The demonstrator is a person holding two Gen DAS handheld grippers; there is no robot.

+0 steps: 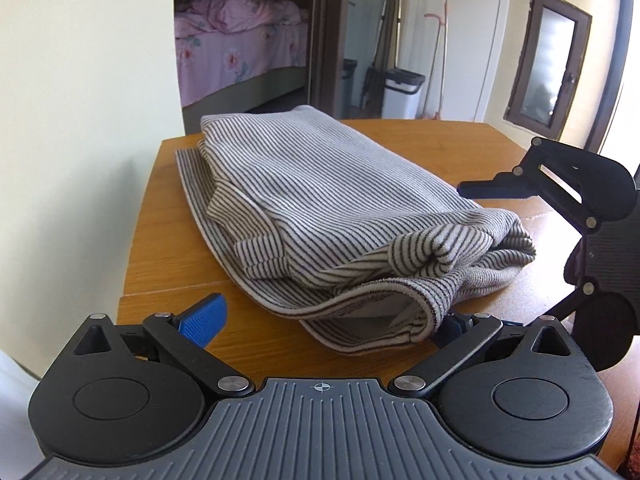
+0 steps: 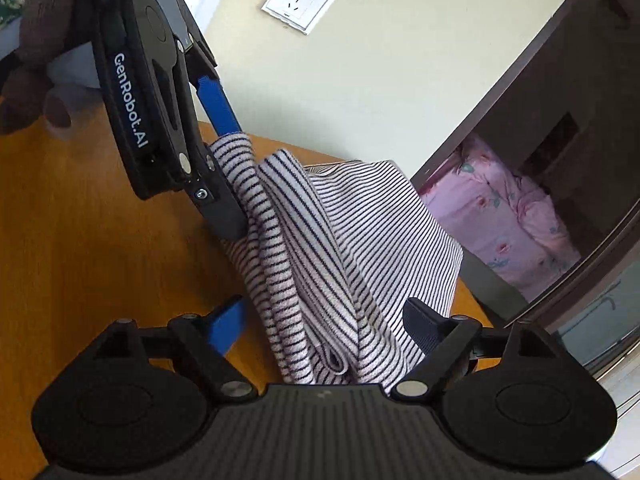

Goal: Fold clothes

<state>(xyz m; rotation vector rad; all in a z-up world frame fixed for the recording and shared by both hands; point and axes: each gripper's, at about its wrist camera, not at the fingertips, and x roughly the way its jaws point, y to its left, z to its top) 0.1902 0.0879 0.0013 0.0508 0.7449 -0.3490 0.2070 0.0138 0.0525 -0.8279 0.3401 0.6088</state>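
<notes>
Striped shirt (image 1: 320,200) lies folded in layers on the table (image 1: 168,208), near edge bunched. Left gripper (image 1: 328,320) is spread wide around that edge; right gripper (image 2: 320,324) is spread too, cloth between its fingers, unpinched. Judgement: pinch all layers together, keep edges aligned.

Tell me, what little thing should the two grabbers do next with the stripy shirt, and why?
Probably close both on the near edge and carry it over toward the far end. The striped shirt lies as a long, bunched bundle on the wooden table, its near end loose and open. The left gripper and right gripper both sit open around that end, holding nothing yet.
</notes>
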